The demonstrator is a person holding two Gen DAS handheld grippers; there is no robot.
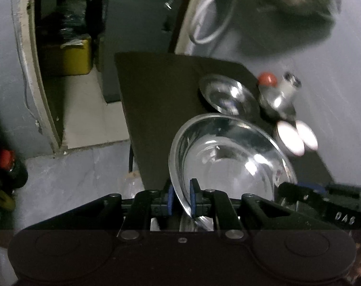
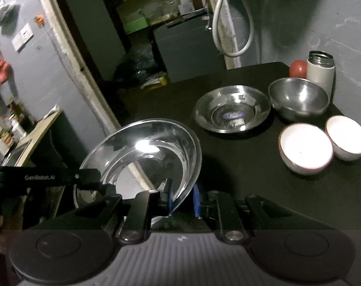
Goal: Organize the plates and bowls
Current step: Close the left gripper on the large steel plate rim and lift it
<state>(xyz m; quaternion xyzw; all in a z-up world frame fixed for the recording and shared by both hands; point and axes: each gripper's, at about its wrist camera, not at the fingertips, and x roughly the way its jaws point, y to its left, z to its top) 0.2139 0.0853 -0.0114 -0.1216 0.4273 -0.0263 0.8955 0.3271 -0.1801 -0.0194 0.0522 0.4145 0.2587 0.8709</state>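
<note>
So both grippers are on the same clear glass bowl (image 2: 142,157) right now. The left gripper (image 1: 181,200) has its blue pads pinched on the bowl's rim on one side, rim sandwiched right between them, and the right gripper (image 2: 183,199) is clamped on the rim at the opposite side. In the right wrist view you can see the left gripper's black body poking in from the left edge, meeting the bowl's far rim. The bowl looks tilted and is held off the black table (image 2: 240,186), partly hanging past the table's edge, with the floor and doorframe showing through the glass.

Rest of the table, from the right wrist view: a shallow steel bowl (image 2: 231,108) sits near the middle, and a deeper steel bowl (image 2: 298,99) is just beside it on the right. In front of those, two small white bowls (image 2: 305,149) sit side by side, rims about touching. At the back corner there's a white thermos (image 2: 320,71) with no lid on, and something round and red (image 2: 298,68) tucked next to it, can't tell what exactly.

The left wrist view is pretty smeared, so the steel bowls and white bowls are just blurry shapes there.

A white hose (image 2: 230,23) hangs looped on the wall behind the table.
</note>
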